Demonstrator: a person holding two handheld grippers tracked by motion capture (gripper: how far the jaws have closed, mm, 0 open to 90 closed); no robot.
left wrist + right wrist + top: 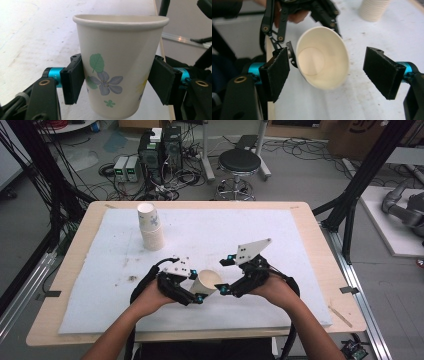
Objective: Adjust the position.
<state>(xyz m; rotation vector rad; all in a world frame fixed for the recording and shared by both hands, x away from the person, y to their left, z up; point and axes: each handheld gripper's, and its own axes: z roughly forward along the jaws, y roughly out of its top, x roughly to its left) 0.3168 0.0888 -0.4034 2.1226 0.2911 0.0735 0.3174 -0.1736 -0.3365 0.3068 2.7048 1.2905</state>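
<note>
A single paper cup (207,282) with a flower print lies tilted between my two grippers near the front of the white mat (260,225). My left gripper (196,285) is shut on it: in the left gripper view both pads (73,81) press on the sides of the cup (117,50). My right gripper (225,274) stands open just to the cup's right. In the right gripper view (329,75) its jaws are wide apart, and the open, empty mouth of the cup (322,57) faces them without touching either pad.
A stack of paper cups (150,227) stands at the back left of the mat, and the same cup stack (374,8) shows in the right gripper view. The wooden table edge (320,245) borders the mat. A stool (240,165) and computer cases (160,152) stand on the floor beyond.
</note>
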